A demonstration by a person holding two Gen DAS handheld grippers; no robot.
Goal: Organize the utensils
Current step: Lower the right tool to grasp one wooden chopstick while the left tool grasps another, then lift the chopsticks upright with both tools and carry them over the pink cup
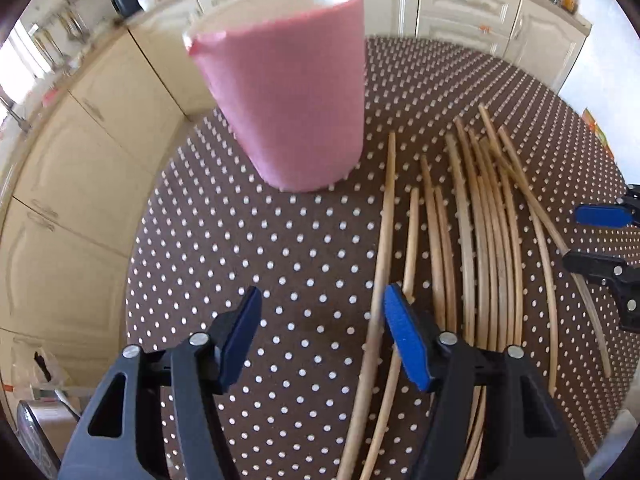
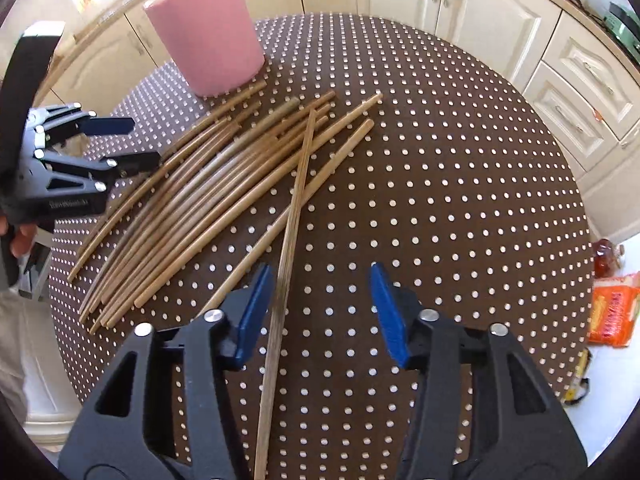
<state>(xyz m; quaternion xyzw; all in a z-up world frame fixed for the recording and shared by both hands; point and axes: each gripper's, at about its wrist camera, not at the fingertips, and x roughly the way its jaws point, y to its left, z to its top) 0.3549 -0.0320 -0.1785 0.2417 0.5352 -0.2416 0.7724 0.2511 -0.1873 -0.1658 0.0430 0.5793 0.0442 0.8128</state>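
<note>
Little is being shown as done – the chopsticks are all lying loose on the dotted worktop, just beside the pink holder, whose inside is hidden. Pale, slender wooden sticks are being seen, one crossed over the fan. The left gripper and right gripper are both being held spread, nothing pinched.
</note>
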